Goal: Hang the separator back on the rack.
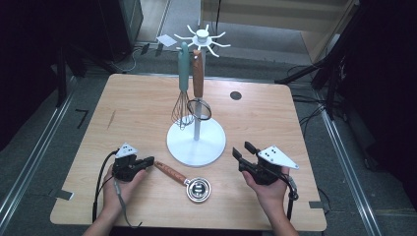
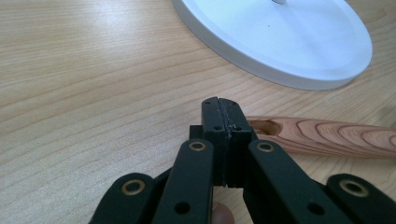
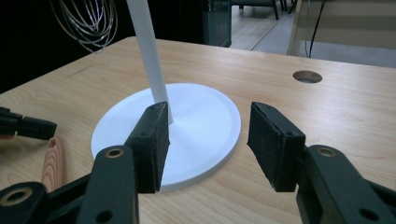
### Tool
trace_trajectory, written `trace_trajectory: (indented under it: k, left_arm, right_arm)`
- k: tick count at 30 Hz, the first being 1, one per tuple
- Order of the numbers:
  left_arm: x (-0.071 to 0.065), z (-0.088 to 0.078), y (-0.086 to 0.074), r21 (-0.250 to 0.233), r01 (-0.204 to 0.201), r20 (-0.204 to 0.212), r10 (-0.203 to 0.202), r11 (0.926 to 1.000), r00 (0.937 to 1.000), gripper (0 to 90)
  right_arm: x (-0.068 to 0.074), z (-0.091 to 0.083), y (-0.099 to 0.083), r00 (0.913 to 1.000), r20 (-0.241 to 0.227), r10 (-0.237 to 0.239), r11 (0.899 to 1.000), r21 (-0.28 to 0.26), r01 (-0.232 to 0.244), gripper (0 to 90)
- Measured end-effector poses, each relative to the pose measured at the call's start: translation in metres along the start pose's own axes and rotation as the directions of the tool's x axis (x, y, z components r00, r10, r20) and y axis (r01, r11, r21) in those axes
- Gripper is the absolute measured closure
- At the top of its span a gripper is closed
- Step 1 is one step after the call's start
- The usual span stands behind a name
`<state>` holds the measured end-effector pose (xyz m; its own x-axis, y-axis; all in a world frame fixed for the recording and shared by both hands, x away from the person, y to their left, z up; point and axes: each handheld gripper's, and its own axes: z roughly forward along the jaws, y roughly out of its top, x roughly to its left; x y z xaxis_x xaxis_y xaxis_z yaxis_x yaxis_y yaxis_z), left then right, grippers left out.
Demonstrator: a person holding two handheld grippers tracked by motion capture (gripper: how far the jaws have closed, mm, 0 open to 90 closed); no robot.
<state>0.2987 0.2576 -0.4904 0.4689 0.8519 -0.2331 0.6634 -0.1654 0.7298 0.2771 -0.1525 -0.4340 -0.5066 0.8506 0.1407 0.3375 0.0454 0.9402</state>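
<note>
Resting L gripper by strainer — fingers closed, empty

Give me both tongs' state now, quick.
Left tongs: shut, empty, tips beside the wooden handle.
Right tongs: open, empty, facing the white stand base.

No readable text, label or number appears anywhere.

The left tool hides the wooden handle's hole end.
</note>
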Motion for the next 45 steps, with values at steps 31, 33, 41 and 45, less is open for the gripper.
trace_trajectory:
  k: [31, 33, 41, 45]
  left_arm:
    - [-0.03, 0.006, -0.006, 0.066, -0.09, 0.092, 0.084, 0.9937, 0.9922, 90.0]
    - [-0.038, 0.007, -0.009, 0.072, -0.1, 0.105, 0.093, 0.9924, 0.9901, 90.0]
    - [-0.081, 0.017, -0.016, 0.088, -0.153, 0.178, 0.136, 0.9843, 0.9745, 90.0]
    - [-0.1, 0.024, -0.017, 0.087, -0.175, 0.201, 0.155, 0.9808, 0.9673, 90.0]
  right_arm:
    - [0.022, -0.001, -0.014, 0.9974, -0.062, -0.036, 0.998, 0.049, 0.039, 48.8]
    - [0.023, -0.001, -0.014, 0.9971, -0.067, -0.038, 0.998, 0.05, 0.041, 48.8]
    - [0.024, 0.0, -0.015, 0.997, -0.07, -0.034, 0.998, 0.054, 0.038, 48.8]
    - [0.023, 0.0, -0.015, 0.997, -0.07, -0.034, 0.998, 0.051, 0.037, 48.8]
